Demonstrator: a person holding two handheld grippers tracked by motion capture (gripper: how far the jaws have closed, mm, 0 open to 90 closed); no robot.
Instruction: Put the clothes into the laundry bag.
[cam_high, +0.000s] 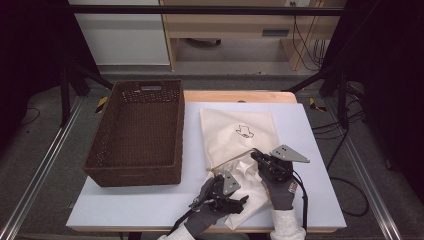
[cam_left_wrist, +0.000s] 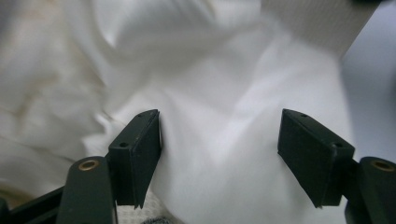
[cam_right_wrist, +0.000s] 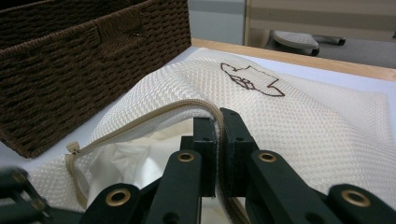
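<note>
Spread across the scene: a pale worktop (cam_high: 150, 205) on a wooden base, bearing at its left a large dark brown woven basket (cam_high: 137, 132), seen from above in the high view and as a close side wall (cam_right_wrist: 70, 70) in the right gripper view. Just right of the basket, near but apart from it, a cream mesh laundry bag (cam_high: 237, 132) lying flat, with a small dark outline drawing (cam_high: 244, 131) on its upper face; in the right gripper view the mesh weave and zipper edge (cam_right_wrist: 154, 114) readable, which the high view leaves too small. Spilling from the bag's open mouth toward the near edge, a white cloth (cam_high: 247, 192), partly inside the bag and partly on the worktop; in the left gripper view the same cloth (cam_left_wrist: 224, 140) as soft blurred folds close up. Gloved right hand (cam_high: 282, 192) reaching forward from the bottom edge, right gripper (cam_high: 256, 155) pressed together on the bag's zippered rim, lifting that rim (cam_right_wrist: 217, 116) into an arch. Gloved left hand (cam_high: 207, 215) lower and nearer, angled toward the right, left gripper (cam_high: 245, 199) spread wide over the cloth, jaws standing on either side of a fold with pads not pressing it. Beyond the worktop: grey floor, pale furniture, cables, and dark frame posts at both sides.
</note>
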